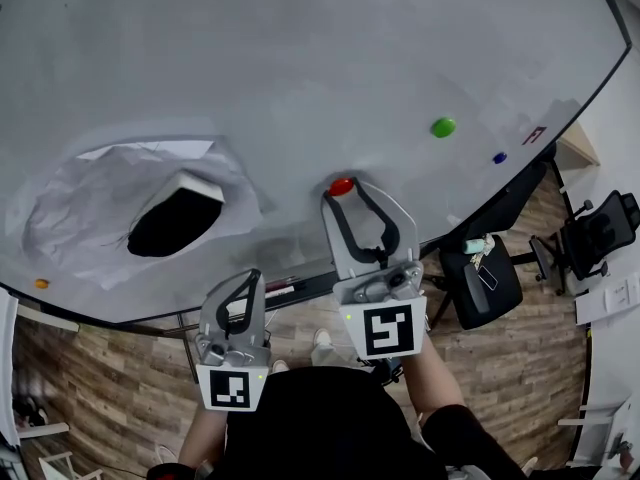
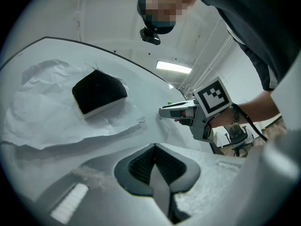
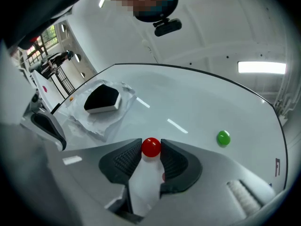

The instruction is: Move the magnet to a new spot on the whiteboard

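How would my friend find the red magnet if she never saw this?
Start at the big whiteboard. Near its lower edge, right of the crumpled paper with the black eraser, the right gripper pinches the red magnet between its tips. It is the only red dot: the green magnet and blue magnet sit farther right, the orange magnet far left.

Green magnet (image 1: 443, 126), eraser (image 1: 176, 220) on paper (image 1: 80, 208)
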Available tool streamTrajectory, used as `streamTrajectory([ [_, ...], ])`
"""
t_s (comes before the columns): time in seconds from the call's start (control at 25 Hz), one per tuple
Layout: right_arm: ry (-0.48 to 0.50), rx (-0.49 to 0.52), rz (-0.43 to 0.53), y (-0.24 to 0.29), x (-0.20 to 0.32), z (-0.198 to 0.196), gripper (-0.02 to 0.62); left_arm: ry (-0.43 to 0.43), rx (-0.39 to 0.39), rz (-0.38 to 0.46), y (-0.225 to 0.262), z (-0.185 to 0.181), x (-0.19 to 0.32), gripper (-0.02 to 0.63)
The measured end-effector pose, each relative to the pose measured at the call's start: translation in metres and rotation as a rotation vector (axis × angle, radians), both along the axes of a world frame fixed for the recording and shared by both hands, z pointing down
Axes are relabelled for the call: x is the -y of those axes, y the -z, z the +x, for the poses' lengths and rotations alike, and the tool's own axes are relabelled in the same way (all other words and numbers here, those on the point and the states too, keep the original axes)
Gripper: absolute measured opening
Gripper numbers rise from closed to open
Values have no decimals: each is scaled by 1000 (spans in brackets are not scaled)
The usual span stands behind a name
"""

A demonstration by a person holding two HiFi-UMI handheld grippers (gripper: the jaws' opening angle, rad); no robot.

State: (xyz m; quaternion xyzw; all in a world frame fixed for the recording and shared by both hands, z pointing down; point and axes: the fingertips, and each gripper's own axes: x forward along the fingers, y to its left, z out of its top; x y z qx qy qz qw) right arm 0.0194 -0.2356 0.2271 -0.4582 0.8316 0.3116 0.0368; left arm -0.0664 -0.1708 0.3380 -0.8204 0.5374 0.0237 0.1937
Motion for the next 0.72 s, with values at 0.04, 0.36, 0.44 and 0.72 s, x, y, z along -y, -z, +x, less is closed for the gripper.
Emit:
streamTrajectory([
  [0.04,0,-6,7,1,-1,-1,126,-1,-2,0,0,0,0,2],
  [0.36,-13,-4,-13,-2,-10,2,126,-26,14,4,1,4,-6,2],
  [0.44,-20,-5,-11,-2,-14,4,126,-32,13,5,1,5,-8,2],
  [0.72,-53,-9,-18,-8,-31,12,126,-66,18,5,0,8,-18,2],
])
